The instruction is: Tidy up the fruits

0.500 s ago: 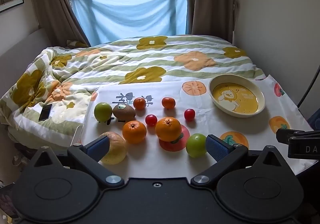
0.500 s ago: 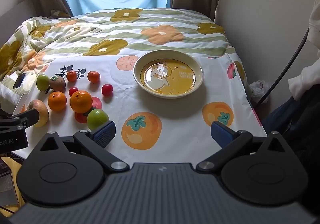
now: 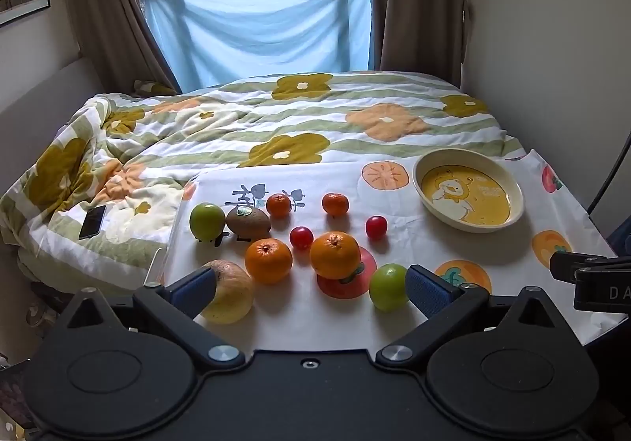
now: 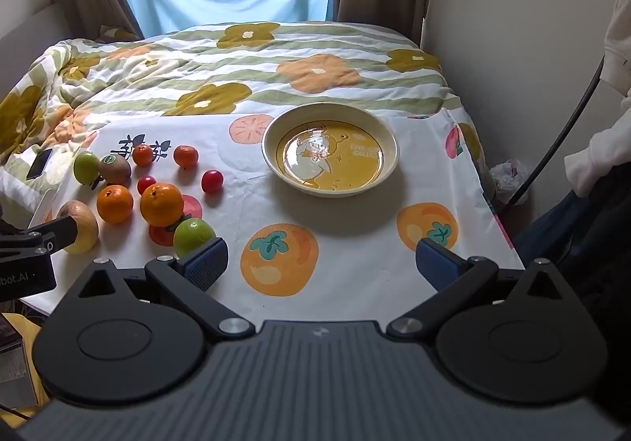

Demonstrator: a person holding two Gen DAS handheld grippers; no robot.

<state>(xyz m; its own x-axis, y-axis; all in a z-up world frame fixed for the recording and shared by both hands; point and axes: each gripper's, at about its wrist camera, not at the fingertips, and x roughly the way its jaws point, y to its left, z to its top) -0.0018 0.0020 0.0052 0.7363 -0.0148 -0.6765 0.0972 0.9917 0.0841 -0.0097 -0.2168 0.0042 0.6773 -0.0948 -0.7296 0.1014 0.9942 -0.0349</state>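
A: Item 1, changes vs. half a sec earlier?
B: Almost none. Both views matched the prior pair; fruit layout was identical, cameras barely shifted. Task read as not begun: no fruit was in the bowl [image 4: 272, 161].

A: Item 2, tongs?
B: Left gripper [image 3: 311, 285] was spread wide, nothing held. Right gripper [image 4: 321, 263] was also spread wide, empty, over bare cloth [image 4: 355, 236].

A: Item 3, fruit location?
B: All on the cloth, grouped at approx. 9 o'clock of the bowl, well apart from it. Count: 2 oranges [image 3: 335, 255], 2 small tangerines [image 3: 335, 203], 2 cherry tomatoes [image 3: 376, 227], 2 green apples [image 3: 388, 286], 1 kiwi [image 3: 248, 222], 1 pale apple [image 3: 230, 291].

A: Item 4, nearest to left gripper?
B: Near green apple was just inside its right finger; pale apple was behind its left finger.

A: Item 5, hidden or unclear?
B: Pale apple was partly covered by the left finger; could be a pear, can't say. Right gripper showed cut off at 3 o'clock in the left view. Near cloth edge was behind both gripper bodies. Phone [image 3: 93, 221] lay on the quilt [image 3: 355, 114].
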